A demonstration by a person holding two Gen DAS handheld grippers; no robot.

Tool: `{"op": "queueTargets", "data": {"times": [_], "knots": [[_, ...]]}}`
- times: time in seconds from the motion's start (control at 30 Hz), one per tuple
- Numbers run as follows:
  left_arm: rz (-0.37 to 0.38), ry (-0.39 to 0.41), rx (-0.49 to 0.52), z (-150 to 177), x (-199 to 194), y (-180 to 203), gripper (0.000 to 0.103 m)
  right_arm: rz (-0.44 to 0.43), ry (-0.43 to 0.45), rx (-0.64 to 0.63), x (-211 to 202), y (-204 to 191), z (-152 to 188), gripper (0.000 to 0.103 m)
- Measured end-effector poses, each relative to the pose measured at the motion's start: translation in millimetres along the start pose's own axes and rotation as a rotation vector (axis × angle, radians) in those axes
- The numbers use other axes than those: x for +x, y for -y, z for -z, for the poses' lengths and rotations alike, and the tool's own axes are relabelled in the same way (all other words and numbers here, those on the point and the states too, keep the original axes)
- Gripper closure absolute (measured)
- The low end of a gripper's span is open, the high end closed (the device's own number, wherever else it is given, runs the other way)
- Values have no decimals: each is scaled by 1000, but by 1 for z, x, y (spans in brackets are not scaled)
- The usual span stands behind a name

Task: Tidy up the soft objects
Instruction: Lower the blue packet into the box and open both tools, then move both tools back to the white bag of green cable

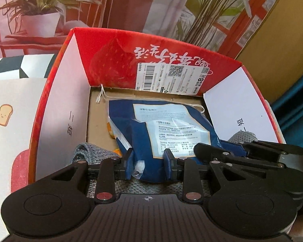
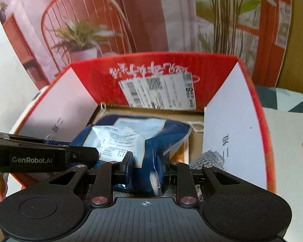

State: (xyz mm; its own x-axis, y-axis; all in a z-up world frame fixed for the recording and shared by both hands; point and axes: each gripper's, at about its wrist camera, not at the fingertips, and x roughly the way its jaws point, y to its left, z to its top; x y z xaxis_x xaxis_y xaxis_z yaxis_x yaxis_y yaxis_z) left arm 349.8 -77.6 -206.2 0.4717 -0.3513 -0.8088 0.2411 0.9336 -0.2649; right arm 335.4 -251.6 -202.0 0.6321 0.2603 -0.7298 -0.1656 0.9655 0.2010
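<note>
A blue soft packet (image 1: 161,125) with a pale printed label lies inside a red cardboard box (image 1: 115,60) with raised white flaps. My left gripper (image 1: 149,162) is shut on the packet's near edge. My right gripper (image 2: 146,166) is shut on the same packet (image 2: 151,141) from the other side; it also shows in the left wrist view (image 1: 232,151). A grey knitted cloth (image 1: 95,153) lies under the packet at the box's near side, and shows in the right wrist view (image 2: 210,158). Something orange (image 1: 111,133) peeks from under the packet.
A shipping label (image 1: 171,78) is stuck on the box's far wall. A white string (image 1: 102,94) lies at the box's back. White paper with a toast drawing (image 1: 4,115) lies left of the box. A printed backdrop with plants (image 1: 40,10) stands behind.
</note>
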Motion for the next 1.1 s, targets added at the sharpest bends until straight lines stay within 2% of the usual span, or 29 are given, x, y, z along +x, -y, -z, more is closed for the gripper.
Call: {"op": "queueTargets", "data": {"times": [0.2, 0.43, 0.6, 0.77, 0.83, 0.9, 0.97, 1.0, 1.03, 1.07, 1.1], "knots": [[1, 10, 3, -1, -7, -1, 65, 11, -54, 23, 6, 2, -5, 80], [-6, 77, 18, 0, -27, 4, 63, 34, -59, 66, 8, 3, -2, 79], [-26, 125, 36, 5, -44, 3, 63, 68, -13, 71, -2, -1, 2, 73], [-53, 199, 67, 10, -69, 2, 62, 83, 76, 35, -27, -11, 6, 69], [-74, 231, 80, 12, -78, 3, 60, 88, 120, 21, -40, -14, 8, 59], [-102, 259, 96, 15, -88, 5, 58, 100, 150, -2, -51, -17, 10, 54], [-119, 283, 114, 19, -98, 7, 53, 109, 167, -13, -60, -19, 11, 46], [-125, 294, 121, 21, -102, 8, 47, 118, 175, -16, -64, -21, 12, 36], [-134, 307, 130, 25, -107, 9, 40, 125, 186, -20, -69, -22, 13, 31], [-144, 317, 138, 27, -112, 10, 34, 123, 197, -25, -74, -23, 14, 31], [-155, 327, 145, 30, -118, 11, 23, 119, 202, -32, -78, -25, 16, 28]]}}
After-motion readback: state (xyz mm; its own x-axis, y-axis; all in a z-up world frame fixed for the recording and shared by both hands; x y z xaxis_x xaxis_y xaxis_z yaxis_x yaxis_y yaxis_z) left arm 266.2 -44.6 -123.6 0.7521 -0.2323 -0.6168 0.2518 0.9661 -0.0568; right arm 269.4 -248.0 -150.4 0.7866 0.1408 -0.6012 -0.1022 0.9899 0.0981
